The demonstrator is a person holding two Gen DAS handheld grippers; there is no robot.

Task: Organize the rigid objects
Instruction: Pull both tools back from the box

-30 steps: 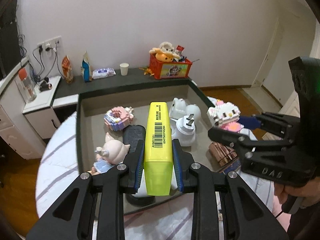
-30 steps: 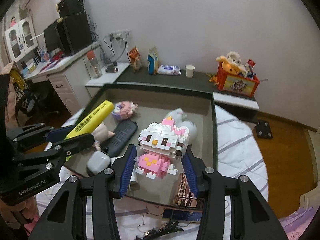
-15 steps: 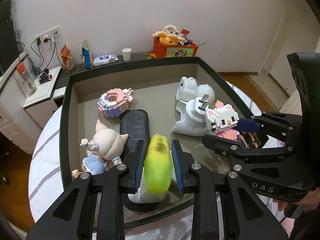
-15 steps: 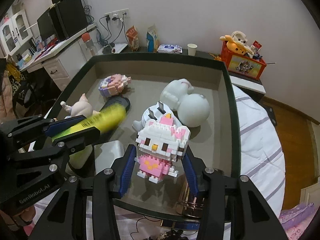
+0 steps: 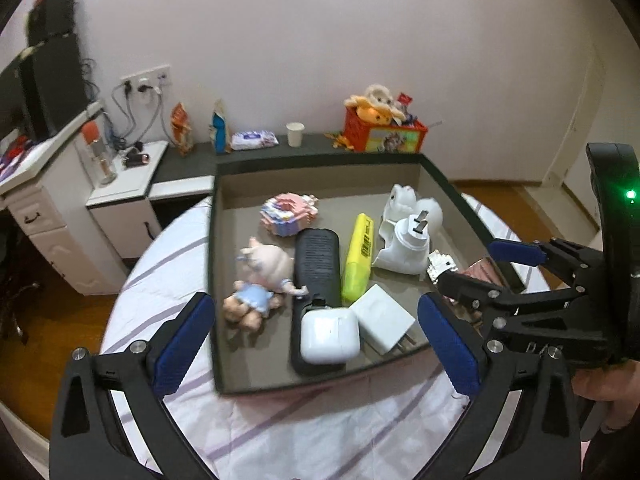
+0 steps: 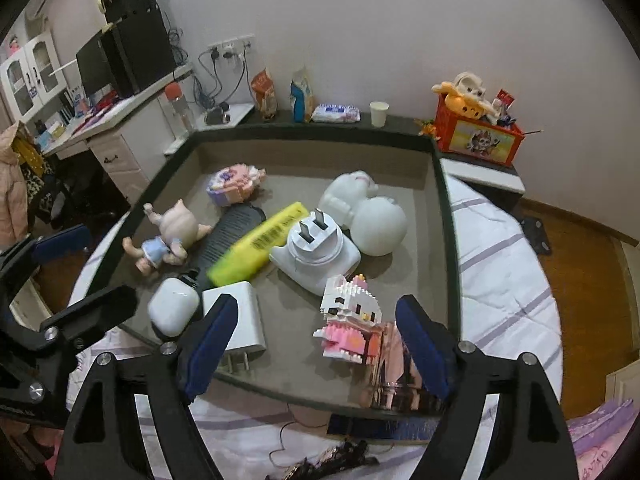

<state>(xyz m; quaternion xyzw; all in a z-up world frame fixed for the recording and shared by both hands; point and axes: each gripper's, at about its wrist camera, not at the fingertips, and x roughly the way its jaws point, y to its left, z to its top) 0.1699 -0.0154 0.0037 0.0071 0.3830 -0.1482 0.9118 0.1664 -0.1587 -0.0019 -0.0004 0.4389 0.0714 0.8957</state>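
Crowding is the main risk now — the shallow tray (image 6: 444, 216) already holds a dozen small rigid things, several touching. The yellow highlighter (image 6: 260, 244) lies slanted between the black remote (image 5: 318, 256) and the white plug adapter (image 6: 316, 252), its end leaning on the flat white charger (image 5: 382, 326); a nudge from either gripper could roll it or push the earbud case (image 5: 328, 340) toward the near wall. The block cat figure (image 6: 350, 316) stands close to the tray's near right corner, beside a shiny pink object (image 6: 394, 372) I cannot identify; being built of small bricks, it would likely shed pieces if knocked over.

A second ago the left gripper (image 5: 316, 340) pinched the highlighter and the right gripper (image 6: 316, 344) pinched the cat figure, both above the tray. Both things now rest inside the tray. The left gripper's jaws have just been opening and stand spread wide with nothing between them; the right gripper's have just been opening too — the cat sits between the pads, untouched.
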